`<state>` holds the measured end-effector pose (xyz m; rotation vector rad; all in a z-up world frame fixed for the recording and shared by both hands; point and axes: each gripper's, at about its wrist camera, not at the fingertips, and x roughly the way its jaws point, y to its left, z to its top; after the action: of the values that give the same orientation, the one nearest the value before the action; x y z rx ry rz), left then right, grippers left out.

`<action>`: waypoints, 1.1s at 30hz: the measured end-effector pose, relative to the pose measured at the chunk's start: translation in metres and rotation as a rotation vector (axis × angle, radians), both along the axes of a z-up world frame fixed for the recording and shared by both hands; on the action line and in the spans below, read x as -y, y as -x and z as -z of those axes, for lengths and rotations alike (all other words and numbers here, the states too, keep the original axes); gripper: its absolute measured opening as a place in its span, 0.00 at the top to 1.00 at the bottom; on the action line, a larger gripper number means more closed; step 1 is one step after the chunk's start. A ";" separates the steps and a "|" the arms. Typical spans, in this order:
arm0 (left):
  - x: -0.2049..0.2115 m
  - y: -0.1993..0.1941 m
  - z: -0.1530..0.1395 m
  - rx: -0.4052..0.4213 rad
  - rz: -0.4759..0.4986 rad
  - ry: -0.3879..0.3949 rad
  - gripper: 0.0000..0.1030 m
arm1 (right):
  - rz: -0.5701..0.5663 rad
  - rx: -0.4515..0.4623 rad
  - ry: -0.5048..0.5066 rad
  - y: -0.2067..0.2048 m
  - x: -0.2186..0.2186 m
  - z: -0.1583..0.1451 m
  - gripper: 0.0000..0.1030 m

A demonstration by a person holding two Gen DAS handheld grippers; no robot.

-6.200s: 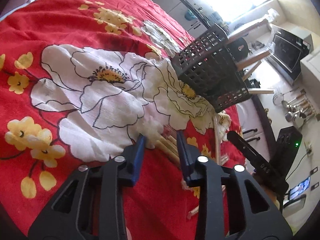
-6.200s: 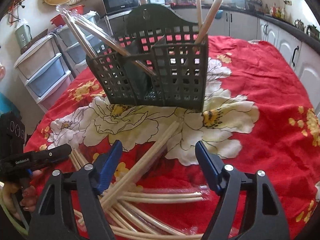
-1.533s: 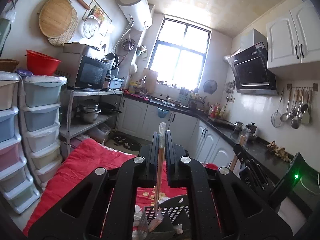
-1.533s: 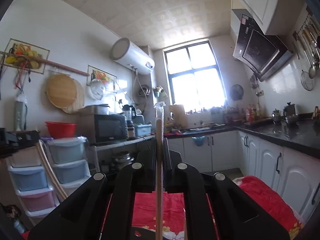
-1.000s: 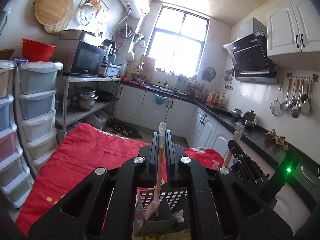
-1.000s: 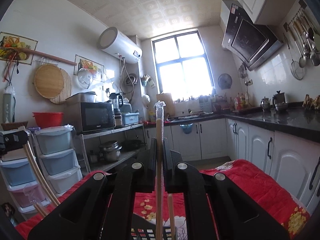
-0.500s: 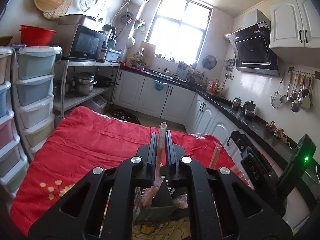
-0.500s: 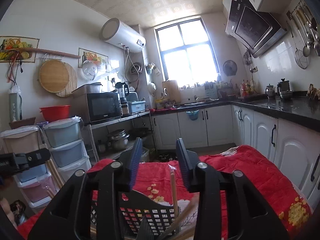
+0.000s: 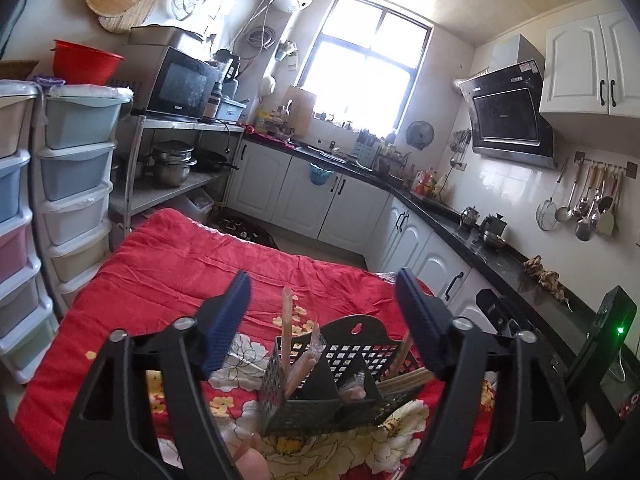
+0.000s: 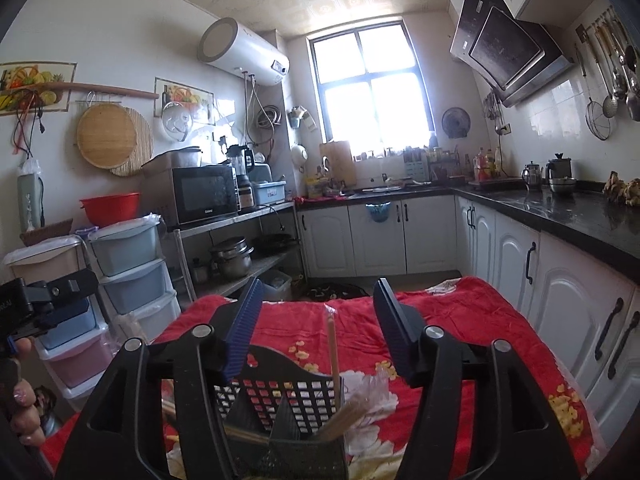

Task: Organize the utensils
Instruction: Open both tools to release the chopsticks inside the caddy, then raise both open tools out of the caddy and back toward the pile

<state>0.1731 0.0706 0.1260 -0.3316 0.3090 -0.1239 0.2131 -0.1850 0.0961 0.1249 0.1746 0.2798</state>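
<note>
A black mesh utensil basket (image 9: 360,354) stands on the red flowered tablecloth (image 9: 180,272). It sits just below and ahead of my left gripper (image 9: 324,316), whose jaws are opening with nothing pressed between them. A plastic-wrapped chopstick pair (image 9: 286,328) stands free in the basket's left compartment. More chopsticks (image 9: 404,376) lean in its right side. In the right wrist view the basket (image 10: 296,396) lies under my right gripper (image 10: 319,330), whose jaws are also opening. A wrapped chopstick (image 10: 332,344) stands upright in the basket, untouched by the pads.
Stacked plastic drawers (image 9: 76,184) line the table's left side, and white cabinets (image 10: 568,304) run along the right. A black box with a green light (image 9: 604,344) sits at the right edge. A hand (image 10: 20,400) shows at the left border of the right wrist view.
Both grippers were shut on upright wrapped chopsticks. Their jaws have now spread wide and the chopsticks stand loose in the basket. Both views have tipped down toward the table.
</note>
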 end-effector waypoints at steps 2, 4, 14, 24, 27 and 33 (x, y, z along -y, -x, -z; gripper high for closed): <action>-0.001 0.004 -0.001 -0.003 0.000 0.003 0.21 | -0.006 -0.011 -0.003 0.004 0.002 -0.001 0.41; -0.001 0.007 -0.001 -0.008 -0.001 0.010 0.17 | -0.013 -0.023 -0.013 0.010 0.005 -0.003 0.39; -0.004 0.027 0.002 -0.013 -0.011 0.023 0.10 | -0.036 -0.029 -0.035 0.037 0.020 -0.007 0.29; -0.009 0.045 0.011 -0.022 -0.028 0.026 0.10 | -0.046 -0.040 -0.035 0.055 0.026 -0.005 0.26; -0.013 0.048 0.013 -0.024 -0.036 0.032 0.10 | -0.050 -0.040 -0.034 0.059 0.026 -0.005 0.25; -0.017 0.058 0.016 -0.028 -0.048 0.040 0.10 | -0.062 -0.042 -0.027 0.069 0.026 -0.002 0.25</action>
<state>0.1156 0.0876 0.1101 -0.3806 0.3262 -0.0787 0.1443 -0.2107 0.0984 0.1520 0.2172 0.3418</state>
